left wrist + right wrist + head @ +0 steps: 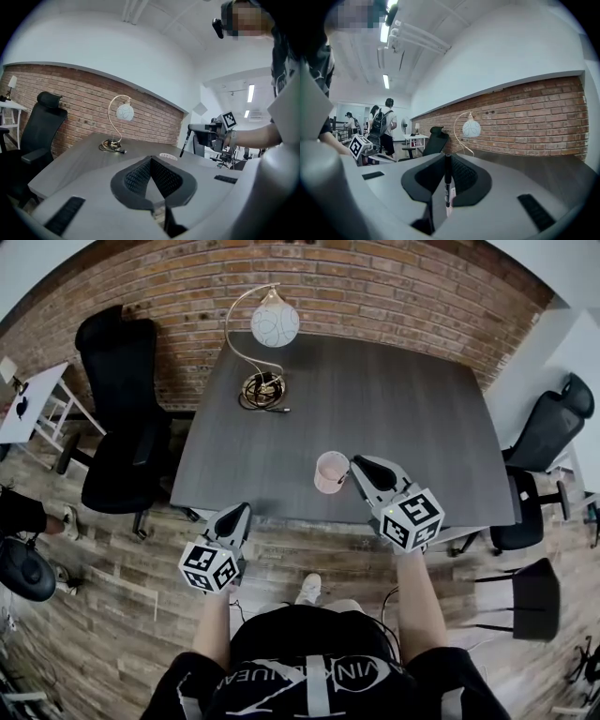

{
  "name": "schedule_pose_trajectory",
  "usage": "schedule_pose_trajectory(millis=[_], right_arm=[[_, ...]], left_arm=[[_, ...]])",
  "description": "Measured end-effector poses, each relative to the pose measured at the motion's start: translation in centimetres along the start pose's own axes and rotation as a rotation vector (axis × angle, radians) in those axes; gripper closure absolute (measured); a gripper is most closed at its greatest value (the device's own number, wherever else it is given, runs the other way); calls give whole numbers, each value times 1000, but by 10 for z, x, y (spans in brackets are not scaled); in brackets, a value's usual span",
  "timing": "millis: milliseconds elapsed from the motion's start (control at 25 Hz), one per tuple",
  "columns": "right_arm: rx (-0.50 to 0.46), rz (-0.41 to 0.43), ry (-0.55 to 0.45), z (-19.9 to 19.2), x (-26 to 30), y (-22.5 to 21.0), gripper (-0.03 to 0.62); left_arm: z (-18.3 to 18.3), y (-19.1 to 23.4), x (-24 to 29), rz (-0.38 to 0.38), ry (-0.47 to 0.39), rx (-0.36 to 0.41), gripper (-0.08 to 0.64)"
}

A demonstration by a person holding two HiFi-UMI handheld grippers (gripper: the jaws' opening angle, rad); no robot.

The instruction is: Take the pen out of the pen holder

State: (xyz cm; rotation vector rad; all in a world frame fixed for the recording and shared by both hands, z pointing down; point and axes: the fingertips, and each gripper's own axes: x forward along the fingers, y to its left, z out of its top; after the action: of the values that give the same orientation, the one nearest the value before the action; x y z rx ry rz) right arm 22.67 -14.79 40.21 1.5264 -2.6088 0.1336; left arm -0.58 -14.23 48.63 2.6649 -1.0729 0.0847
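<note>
Holding my left gripper (pixel 232 521) well off to the lower left of the pen holder (pixel 330 472), off the near edge of the worktop (pixel 394 409), I have its jaws pressed together on nothing; it takes no part in the work. The pink pen holder stands near that edge. Right beside it, on its right, my right gripper (pixel 370 474) has its jaws pinching the pen (pixel 447 180), which stands upright between them. Seen from the left gripper view, the pen's lower end hangs just right of the holder's rim, so I judge the pull-out as good as done. The next move calls for a steady grip while I carry the pen away from the pen holder.

The marker cubes (pixel 208 566) show only black-and-white squares. A white label (pixel 452 194) on the pen carries print too small to read. The lettering on my shirt (pixel 309 676) is upside down and I cannot read it surely.
</note>
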Motion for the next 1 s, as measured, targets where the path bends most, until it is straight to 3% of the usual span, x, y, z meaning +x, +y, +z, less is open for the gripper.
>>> schedule_pose_trajectory(millis=[1000], right_arm=[[62,-104,7,-41,-74,43,545]], left_arm=[[1,-14,-54,31,-36,33,548]])
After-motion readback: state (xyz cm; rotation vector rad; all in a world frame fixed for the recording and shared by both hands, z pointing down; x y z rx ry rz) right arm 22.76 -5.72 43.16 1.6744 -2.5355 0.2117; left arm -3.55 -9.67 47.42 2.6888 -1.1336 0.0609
